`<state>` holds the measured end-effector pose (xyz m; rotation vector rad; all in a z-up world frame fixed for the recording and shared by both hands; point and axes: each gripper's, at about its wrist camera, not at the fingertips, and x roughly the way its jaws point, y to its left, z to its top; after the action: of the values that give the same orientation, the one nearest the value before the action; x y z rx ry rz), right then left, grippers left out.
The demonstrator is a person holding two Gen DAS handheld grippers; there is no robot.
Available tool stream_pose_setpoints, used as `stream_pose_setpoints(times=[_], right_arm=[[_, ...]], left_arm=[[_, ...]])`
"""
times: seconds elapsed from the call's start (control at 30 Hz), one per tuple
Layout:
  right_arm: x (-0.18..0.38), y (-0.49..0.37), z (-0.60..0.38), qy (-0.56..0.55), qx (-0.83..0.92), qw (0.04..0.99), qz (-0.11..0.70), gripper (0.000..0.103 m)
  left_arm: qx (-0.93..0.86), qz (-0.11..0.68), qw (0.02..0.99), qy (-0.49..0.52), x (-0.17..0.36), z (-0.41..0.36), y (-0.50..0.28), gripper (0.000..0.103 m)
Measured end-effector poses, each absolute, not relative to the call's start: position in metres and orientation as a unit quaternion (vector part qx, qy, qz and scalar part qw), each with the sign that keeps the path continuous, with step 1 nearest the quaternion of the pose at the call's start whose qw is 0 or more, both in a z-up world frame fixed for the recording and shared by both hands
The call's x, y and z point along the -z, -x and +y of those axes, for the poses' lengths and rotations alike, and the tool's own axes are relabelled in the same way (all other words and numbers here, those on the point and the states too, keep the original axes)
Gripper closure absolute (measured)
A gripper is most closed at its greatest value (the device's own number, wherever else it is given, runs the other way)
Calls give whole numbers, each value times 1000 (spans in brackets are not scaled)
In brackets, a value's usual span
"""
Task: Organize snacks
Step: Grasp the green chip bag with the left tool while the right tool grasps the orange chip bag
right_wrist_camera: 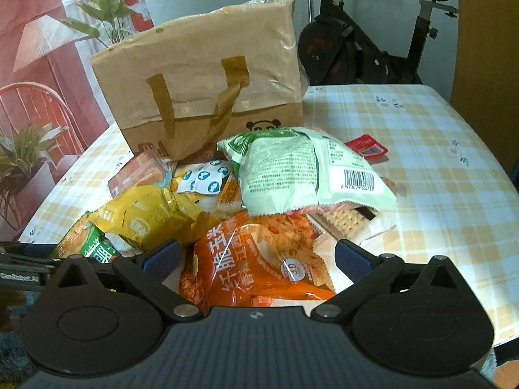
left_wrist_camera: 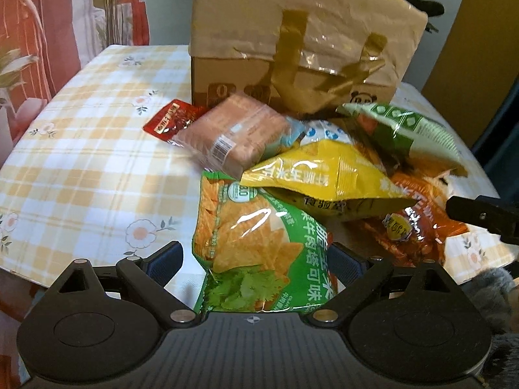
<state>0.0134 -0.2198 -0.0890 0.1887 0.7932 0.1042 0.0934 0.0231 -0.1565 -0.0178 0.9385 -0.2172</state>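
A pile of snack packets lies on the checked tablecloth in front of a brown paper bag, which also shows in the right wrist view. My left gripper is open, its fingers on either side of a green chip bag. Behind that bag lie a yellow bag, a pink packet and a pale green bag. My right gripper is open around an orange chip bag. The pale green bag and the yellow bag lie beyond it.
A small red sachet lies left of the pile, another red sachet at its right. The table ends close to me. An exercise bike stands behind the table. A curtain hangs at the left.
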Motion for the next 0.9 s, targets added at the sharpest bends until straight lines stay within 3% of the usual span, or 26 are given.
stream_pose_setpoints(times=[0.2,0.3,0.9], right_arm=[[97,-17,-220,-96,-49,913,395,0],[103,-26,-219,-88,-45,913,396,0],[139,-51,-225,-133,-57,901,408,0]], left_arm=[[102,453,885,18,159,29,-93,10],[101,443,891,21,158,30,-93,23],[40,425,903,38,157,40,-97,26]])
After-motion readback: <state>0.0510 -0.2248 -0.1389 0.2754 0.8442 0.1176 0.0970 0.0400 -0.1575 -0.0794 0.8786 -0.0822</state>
